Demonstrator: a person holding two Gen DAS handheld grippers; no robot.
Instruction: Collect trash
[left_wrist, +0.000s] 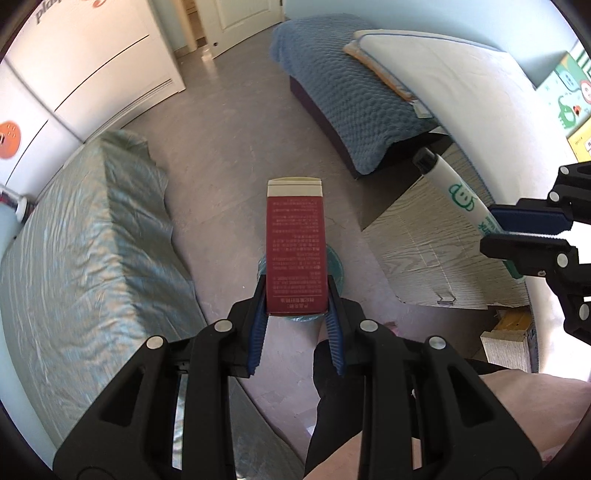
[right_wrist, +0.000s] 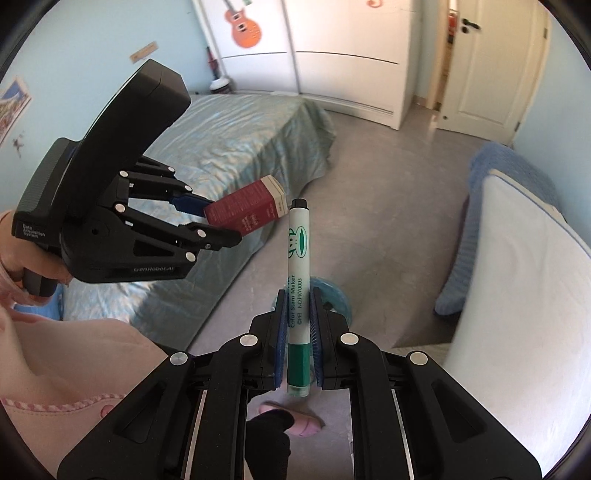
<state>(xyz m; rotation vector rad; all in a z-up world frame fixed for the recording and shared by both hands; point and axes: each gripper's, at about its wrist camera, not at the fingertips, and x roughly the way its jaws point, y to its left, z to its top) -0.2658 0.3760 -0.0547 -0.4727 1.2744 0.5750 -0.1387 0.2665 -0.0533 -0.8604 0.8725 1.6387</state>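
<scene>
My left gripper (left_wrist: 296, 295) is shut on a dark red carton with a cream top (left_wrist: 295, 243), held above the floor. It also shows in the right wrist view (right_wrist: 221, 218), with the carton (right_wrist: 247, 212) sticking out. My right gripper (right_wrist: 298, 306) is shut on a white and green marker (right_wrist: 297, 258), held upright. It shows in the left wrist view (left_wrist: 517, 230) at the right, with the marker (left_wrist: 461, 195). A blue-lined trash bin (right_wrist: 334, 295) stands on the floor below both grippers, mostly hidden behind the carton (left_wrist: 338, 269).
A bed with a pale green cover (left_wrist: 85, 236) lies on the left. A blue-covered bench (left_wrist: 343, 96) and a white mattress (right_wrist: 517, 295) are on the right. A wood-grain board (left_wrist: 436, 243) lies on the floor. White wardrobe (right_wrist: 332, 55) and door (right_wrist: 487, 66) stand far back.
</scene>
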